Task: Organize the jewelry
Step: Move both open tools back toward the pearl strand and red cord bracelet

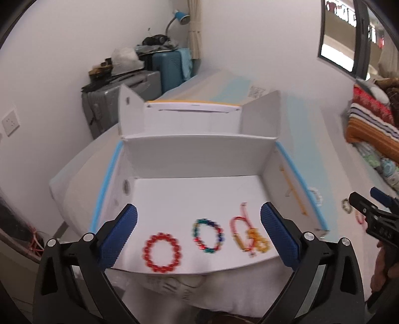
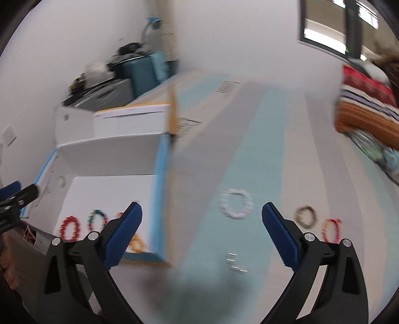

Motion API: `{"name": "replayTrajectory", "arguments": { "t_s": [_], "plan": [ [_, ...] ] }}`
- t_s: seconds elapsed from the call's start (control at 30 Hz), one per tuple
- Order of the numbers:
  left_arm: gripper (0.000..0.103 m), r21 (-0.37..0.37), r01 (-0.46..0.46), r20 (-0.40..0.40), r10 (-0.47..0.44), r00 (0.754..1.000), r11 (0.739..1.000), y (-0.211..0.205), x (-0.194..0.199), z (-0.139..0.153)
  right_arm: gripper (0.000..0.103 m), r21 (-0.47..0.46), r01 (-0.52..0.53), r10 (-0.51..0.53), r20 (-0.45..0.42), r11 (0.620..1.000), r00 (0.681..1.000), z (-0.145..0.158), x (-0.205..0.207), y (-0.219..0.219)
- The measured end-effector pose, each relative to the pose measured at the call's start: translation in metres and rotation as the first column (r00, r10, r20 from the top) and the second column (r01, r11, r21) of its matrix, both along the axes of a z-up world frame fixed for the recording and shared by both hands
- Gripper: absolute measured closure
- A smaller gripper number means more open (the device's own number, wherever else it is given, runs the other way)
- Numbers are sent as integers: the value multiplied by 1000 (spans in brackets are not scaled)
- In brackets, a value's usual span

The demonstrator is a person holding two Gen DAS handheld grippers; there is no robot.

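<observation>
Both grippers' fingers are spread wide, holding nothing. Left gripper (image 1: 198, 229) hovers over a white box (image 1: 199, 159) containing three bracelets; a white bead bracelet (image 2: 235, 203) lies on the bench right of it, before the right gripper (image 2: 202, 230).

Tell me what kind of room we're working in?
Probably a bedroom used for storage: stacked suitcases in the corner, folded blankets piled at right, and a desk lamp by the curtain.

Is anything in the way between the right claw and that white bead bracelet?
Nothing visible blocks it. The white bracelet lies alone on the bare surface, just ahead of the open right claw. The box wall stands off to the left, clear of the path.
</observation>
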State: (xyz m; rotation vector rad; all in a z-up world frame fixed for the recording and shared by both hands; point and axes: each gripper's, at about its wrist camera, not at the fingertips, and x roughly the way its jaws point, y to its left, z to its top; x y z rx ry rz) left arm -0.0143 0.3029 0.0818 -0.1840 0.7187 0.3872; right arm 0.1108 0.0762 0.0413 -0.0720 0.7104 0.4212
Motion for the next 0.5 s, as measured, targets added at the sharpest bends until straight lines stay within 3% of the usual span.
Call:
{"name": "replayTrajectory", "arguments": {
  "t_s": [0.23,0.5],
  "plan": [
    [6,-10,130,20,-130,991,991,-67,9,4,7,-58,144,-144,8,988,990,-21,27,-81],
    [6,15,269,-13,-269,963,963,-155,46,-16,7,-57,214,-215,-24,975,976,-44,48,-147]
  ]
}}
